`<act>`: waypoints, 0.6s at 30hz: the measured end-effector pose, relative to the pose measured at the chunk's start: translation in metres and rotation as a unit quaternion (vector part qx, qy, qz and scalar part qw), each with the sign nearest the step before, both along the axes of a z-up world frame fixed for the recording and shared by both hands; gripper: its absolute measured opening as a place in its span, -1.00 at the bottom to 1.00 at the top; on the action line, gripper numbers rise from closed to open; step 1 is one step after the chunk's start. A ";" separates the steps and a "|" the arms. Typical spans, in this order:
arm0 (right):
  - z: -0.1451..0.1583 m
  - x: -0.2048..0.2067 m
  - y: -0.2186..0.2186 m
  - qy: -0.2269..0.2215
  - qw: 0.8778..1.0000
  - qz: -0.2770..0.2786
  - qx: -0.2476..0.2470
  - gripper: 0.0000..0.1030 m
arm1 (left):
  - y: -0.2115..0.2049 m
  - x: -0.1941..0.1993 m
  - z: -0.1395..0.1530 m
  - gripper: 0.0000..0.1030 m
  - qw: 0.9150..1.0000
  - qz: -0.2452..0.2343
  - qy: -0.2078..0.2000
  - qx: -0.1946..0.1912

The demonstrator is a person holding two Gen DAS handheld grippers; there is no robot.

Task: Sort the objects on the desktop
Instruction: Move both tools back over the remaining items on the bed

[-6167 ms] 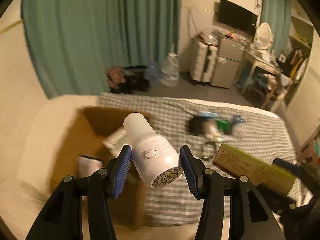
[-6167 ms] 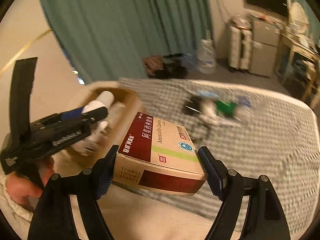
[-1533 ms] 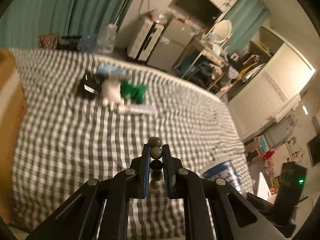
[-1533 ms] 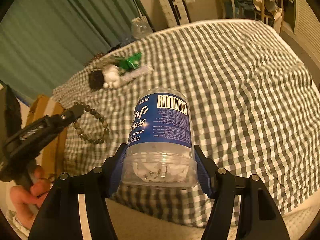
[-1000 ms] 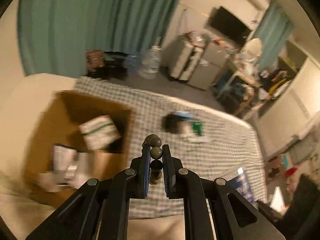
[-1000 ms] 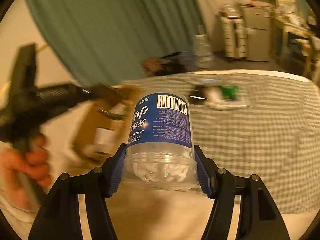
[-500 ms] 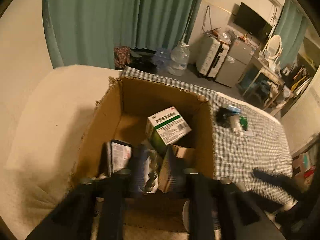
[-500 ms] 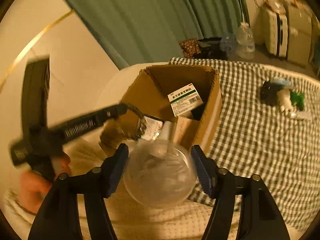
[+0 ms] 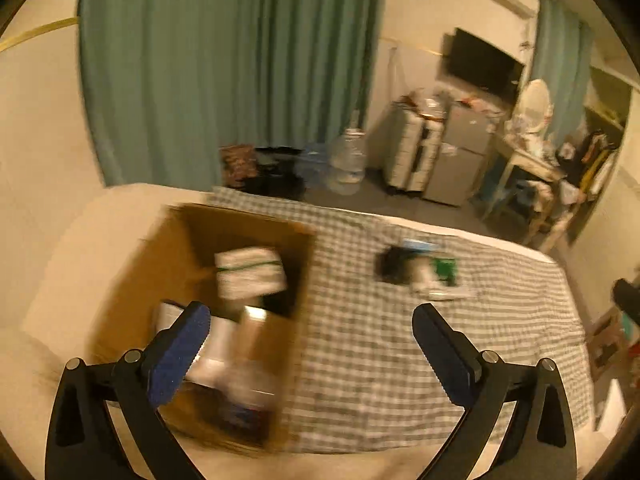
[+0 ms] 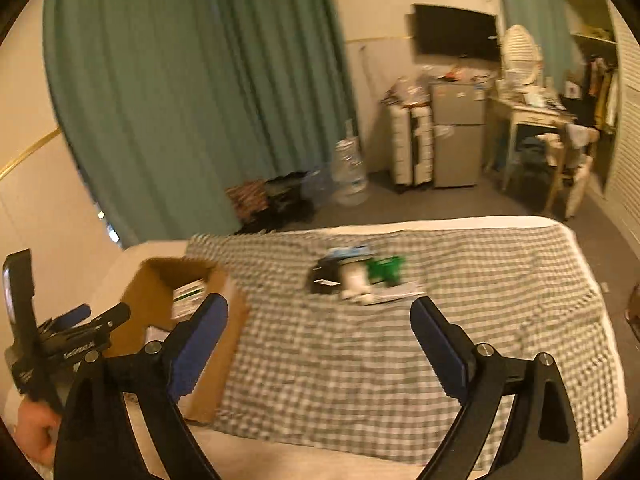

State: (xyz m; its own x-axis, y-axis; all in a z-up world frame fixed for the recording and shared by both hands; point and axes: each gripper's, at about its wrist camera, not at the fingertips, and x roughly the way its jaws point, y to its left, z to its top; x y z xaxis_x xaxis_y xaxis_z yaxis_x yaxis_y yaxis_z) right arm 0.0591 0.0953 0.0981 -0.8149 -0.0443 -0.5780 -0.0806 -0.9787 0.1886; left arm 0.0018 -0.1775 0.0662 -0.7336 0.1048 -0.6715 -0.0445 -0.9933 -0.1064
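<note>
A brown cardboard box [image 9: 172,264] stands at the left end of the checked cloth [image 9: 360,344], with a white and green medicine box [image 9: 250,278] and other blurred items inside. My left gripper [image 9: 310,354] is open and empty above the box's near right corner. My right gripper [image 10: 320,340] is open and empty above the cloth. The box also shows in the right wrist view [image 10: 160,292]. A small pile of leftover objects, black, white and green [image 10: 360,276], lies further back on the cloth; it also shows in the left wrist view [image 9: 420,272].
The cloth covers a bed with cream bedding [image 9: 80,240] at the left. Green curtains [image 10: 200,100], water jugs [image 10: 350,178], a drawer unit and small fridge [image 10: 456,136] and a cluttered desk [image 10: 536,120] stand beyond the bed.
Both grippers have opened and are empty: the bead bracelet left my left gripper and the floss jar left my right gripper at the box. Both have drawn back from over the box.
</note>
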 end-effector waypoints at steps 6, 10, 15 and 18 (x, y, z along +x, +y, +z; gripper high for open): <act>-0.030 0.012 0.064 0.002 1.000 -0.024 -0.014 0.81 | 0.098 -0.004 -0.036 1.00 1.000 -0.014 -0.014 0.020; -0.061 -0.007 0.111 -0.009 0.999 -0.017 -0.034 0.81 | 0.152 -0.022 -0.078 1.00 0.999 -0.022 -0.044 0.010; -0.111 -0.060 0.175 -0.052 0.998 -0.042 -0.011 0.81 | 0.199 -0.066 -0.129 1.00 0.998 -0.017 -0.048 -0.030; -0.139 -0.091 0.199 -0.062 0.997 -0.040 -0.017 0.81 | 0.210 -0.107 -0.156 1.00 0.994 0.001 -0.071 -0.077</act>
State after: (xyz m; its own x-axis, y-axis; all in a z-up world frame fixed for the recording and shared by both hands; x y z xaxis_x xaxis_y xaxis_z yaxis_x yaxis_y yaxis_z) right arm -0.0317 0.2943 -0.0410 -0.7384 -0.0034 -0.6743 -0.1824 -0.9617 0.2046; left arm -0.1057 0.0324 -0.0895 -0.6303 -0.0081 -0.7763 -0.0387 -0.9984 0.0419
